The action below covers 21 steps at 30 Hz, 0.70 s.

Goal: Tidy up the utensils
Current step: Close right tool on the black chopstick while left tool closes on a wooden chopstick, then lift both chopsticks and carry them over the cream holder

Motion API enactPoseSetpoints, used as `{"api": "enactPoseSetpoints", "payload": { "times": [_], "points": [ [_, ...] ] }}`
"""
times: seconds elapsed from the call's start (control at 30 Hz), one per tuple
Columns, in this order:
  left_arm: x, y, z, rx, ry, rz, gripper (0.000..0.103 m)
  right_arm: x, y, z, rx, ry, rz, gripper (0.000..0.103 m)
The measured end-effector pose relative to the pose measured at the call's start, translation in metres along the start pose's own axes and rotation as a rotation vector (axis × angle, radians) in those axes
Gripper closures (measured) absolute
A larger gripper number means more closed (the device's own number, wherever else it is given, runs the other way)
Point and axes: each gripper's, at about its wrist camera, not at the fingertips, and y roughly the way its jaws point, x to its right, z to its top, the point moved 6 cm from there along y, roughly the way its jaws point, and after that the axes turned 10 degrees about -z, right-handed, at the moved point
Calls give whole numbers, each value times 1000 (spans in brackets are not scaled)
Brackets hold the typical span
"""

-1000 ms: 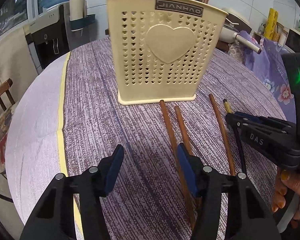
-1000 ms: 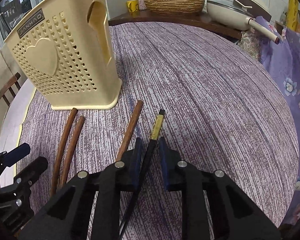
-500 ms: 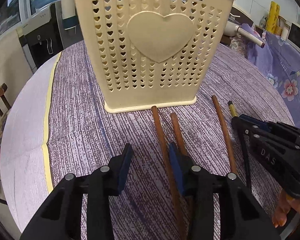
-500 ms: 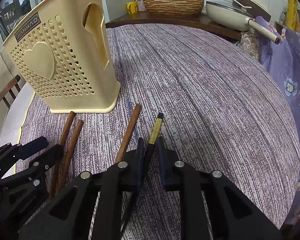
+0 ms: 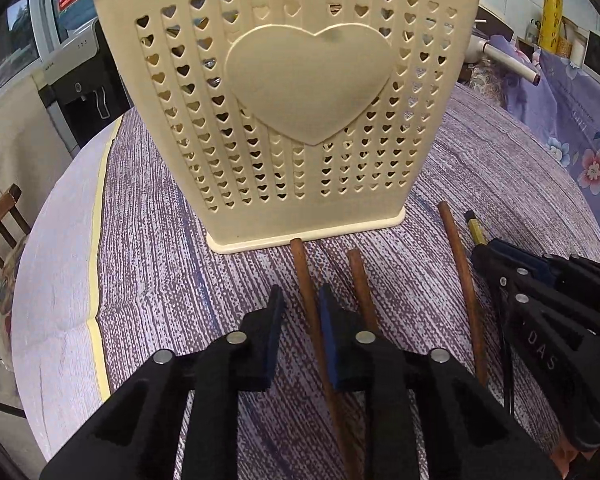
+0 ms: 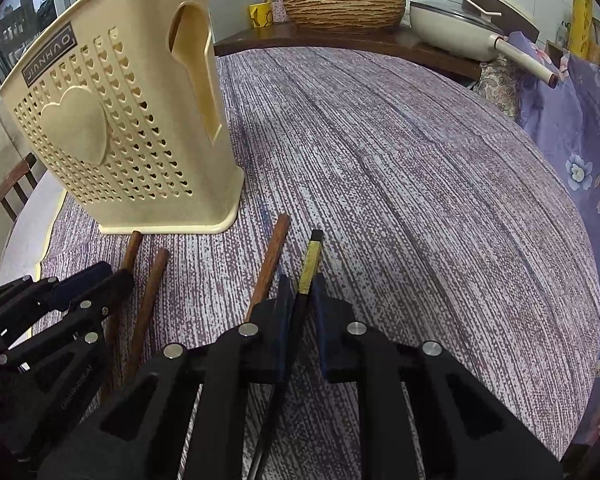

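Observation:
A cream perforated utensil basket [image 5: 300,120] with a raised heart stands on the purple-striped tablecloth; it also shows in the right wrist view [image 6: 112,136]. Three brown wooden chopsticks lie in front of it. My left gripper [image 5: 302,310] straddles the leftmost brown chopstick [image 5: 306,280], jaws narrowly open around it. A second brown chopstick [image 5: 360,280] lies just to its right, a third [image 5: 458,264] further right. My right gripper [image 6: 300,294] is closed on a black chopstick with a yellow band [image 6: 310,260], low over the cloth.
The tablecloth's yellow-edged border [image 5: 94,240] runs down the left. A wooden chair [image 5: 0,220] stands beyond the table's left edge. A woven basket [image 6: 342,6] and a white pan [image 6: 456,28] sit on a counter behind. Floral purple fabric [image 6: 580,140] lies at right.
My left gripper has moved forward toward the basket and its jaws have narrowed around the leftmost brown chopstick. My right gripper stays closed on the black chopstick, almost unmoved.

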Motion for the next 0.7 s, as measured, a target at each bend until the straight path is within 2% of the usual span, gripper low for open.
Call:
{"api": "enactPoseSetpoints", "payload": {
  "times": [0.07,0.57,0.7],
  "points": [
    [0,0,0,3,0,5,93,0,1,2,-2,7,8,92],
    [-8,-3,0,16,-76,-70,95,13,9,10,-21,117,128,94],
    [-13,-13,1,48,-96,-100,95,20,5,13,-4,138,157,95]
  ]
}}
